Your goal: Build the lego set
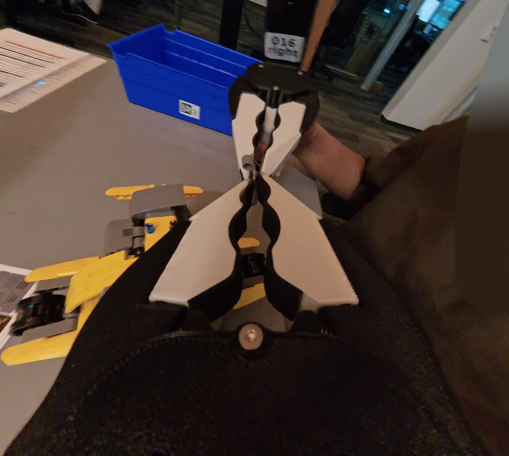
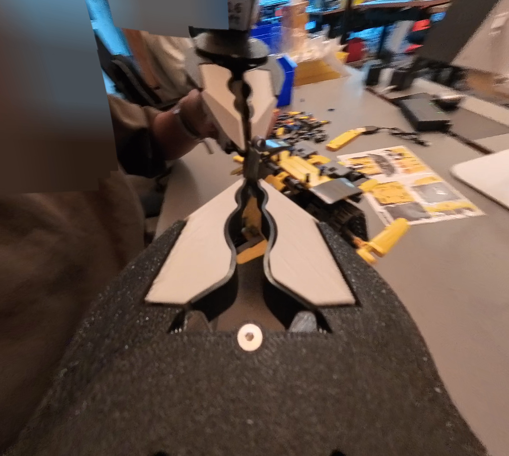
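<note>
My left gripper (image 1: pixel 252 183) and my right gripper (image 1: pixel 254 167) meet tip to tip above the grey table (image 1: pixel 68 153). Both are shut on a small grey building-toy piece (image 1: pixel 247 163) held between them. In the right wrist view, my right gripper (image 2: pixel 251 181) pinches the dark grey piece (image 2: pixel 254 160) from below, and my left gripper (image 2: pixel 243 146) closes on its top end. A yellow and grey toy car model (image 1: pixel 91 283) lies on the table just under the grippers. It also shows in the right wrist view (image 2: pixel 316 175).
A blue bin (image 1: pixel 170 71) stands behind and a printed sheet (image 1: pixel 27 65) lies far left. The right wrist view shows a pile of loose parts (image 2: pixel 300 126), a picture instruction sheet (image 2: pixel 407 183), two yellow pieces (image 2: pixel 385 239), a black box (image 2: pixel 424 112) and a person's hand (image 2: pixel 176 126). The grippers are tip to tip, or close to it.
</note>
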A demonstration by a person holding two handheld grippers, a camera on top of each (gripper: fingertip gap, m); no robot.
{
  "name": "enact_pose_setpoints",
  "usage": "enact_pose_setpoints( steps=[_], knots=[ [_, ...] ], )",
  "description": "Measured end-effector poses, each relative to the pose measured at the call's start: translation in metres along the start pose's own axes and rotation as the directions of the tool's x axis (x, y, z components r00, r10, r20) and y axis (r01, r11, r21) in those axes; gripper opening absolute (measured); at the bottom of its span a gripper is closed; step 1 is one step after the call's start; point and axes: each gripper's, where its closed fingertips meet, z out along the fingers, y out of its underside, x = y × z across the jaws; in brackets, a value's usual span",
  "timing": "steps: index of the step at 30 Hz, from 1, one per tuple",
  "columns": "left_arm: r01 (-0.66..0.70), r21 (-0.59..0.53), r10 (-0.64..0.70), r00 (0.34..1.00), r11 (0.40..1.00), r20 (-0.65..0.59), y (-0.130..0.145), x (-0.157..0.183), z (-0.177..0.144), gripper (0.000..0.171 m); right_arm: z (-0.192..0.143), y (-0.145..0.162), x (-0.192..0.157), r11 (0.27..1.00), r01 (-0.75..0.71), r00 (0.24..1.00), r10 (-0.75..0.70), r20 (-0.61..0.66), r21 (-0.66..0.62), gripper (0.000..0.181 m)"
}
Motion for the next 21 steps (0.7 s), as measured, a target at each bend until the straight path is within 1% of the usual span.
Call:
enact_pose_setpoints(
  steps=[1,2,3,5,6,7,8,9,11,12,13,15,16,17,18,21],
  knots=[
    [-0.001,0.021,0.000,0.999,1.000,0.045,-0.003,-0.005,-0.002,0.001,-0.001,-0.004,0.011,1.000,0.013,0.995,-0.011,-0.096,0.017,0.015],
    [0.002,0.045,-0.006,0.996,0.999,0.084,-0.007,-0.010,-0.004,0.001,-0.004,-0.010,0.024,0.998,0.041,0.973,-0.031,-0.229,0.041,0.034],
    [0.011,0.070,-0.019,0.993,0.997,0.120,-0.011,-0.013,-0.008,0.001,-0.009,-0.016,0.035,0.994,0.085,0.929,-0.054,-0.366,0.068,0.046],
    [0.028,0.136,-0.053,0.982,0.990,0.181,-0.018,-0.020,-0.015,0.001,-0.022,-0.028,0.044,0.975,0.190,0.795,-0.086,-0.601,0.113,0.047],
    [0.048,0.174,-0.083,0.976,0.984,0.200,-0.021,-0.023,-0.020,0.001,-0.026,-0.034,0.041,0.959,0.254,0.721,-0.101,-0.685,0.126,0.045],
    [0.067,0.209,-0.113,0.970,0.976,0.213,-0.023,-0.024,-0.023,0.001,-0.028,-0.039,0.034,0.939,0.319,0.658,-0.120,-0.743,0.131,0.040],
    [0.082,0.246,-0.139,0.964,0.966,0.225,-0.025,-0.025,-0.026,0.000,-0.026,-0.043,0.025,0.920,0.369,0.617,-0.134,-0.775,0.134,0.035],
    [0.094,0.284,-0.163,0.960,0.954,0.229,-0.027,-0.024,-0.029,0.000,-0.021,-0.045,0.016,0.907,0.397,0.602,-0.140,-0.786,0.142,0.034],
    [0.114,0.325,-0.192,0.957,0.939,0.218,-0.027,-0.018,-0.030,0.001,-0.006,-0.044,0.006,0.909,0.400,0.614,-0.169,-0.771,0.120,0.036],
    [0.118,0.331,-0.196,0.957,0.936,0.213,-0.026,-0.014,-0.029,0.000,-0.003,-0.042,0.007,0.916,0.391,0.602,-0.186,-0.776,0.084,0.039],
    [0.119,0.336,-0.198,0.957,0.934,0.212,-0.025,-0.011,-0.027,0.000,-0.001,-0.041,0.008,0.922,0.384,0.597,-0.200,-0.777,0.057,0.039],
    [0.112,0.334,-0.193,0.956,0.936,0.222,-0.022,-0.006,-0.024,0.000,0.005,-0.037,0.006,0.936,0.349,0.636,-0.200,-0.745,0.046,0.037],
    [0.109,0.333,-0.191,0.955,0.937,0.225,-0.021,-0.005,-0.023,0.001,0.007,-0.035,0.004,0.942,0.333,0.655,-0.199,-0.729,0.042,0.031],
    [0.110,0.327,-0.191,0.955,0.938,0.226,-0.020,-0.003,-0.021,0.000,0.008,-0.032,0.004,0.946,0.322,0.659,-0.201,-0.725,0.031,0.030],
    [0.108,0.323,-0.188,0.956,0.940,0.227,-0.019,-0.002,-0.019,0.000,0.007,-0.030,0.004,0.948,0.318,0.653,-0.209,-0.728,0.013,0.024],
    [0.101,0.302,-0.176,0.957,0.948,0.232,-0.016,-0.001,-0.015,0.000,0.006,-0.023,0.005,0.952,0.304,0.645,-0.236,-0.727,-0.039,0.023]
  ],
)
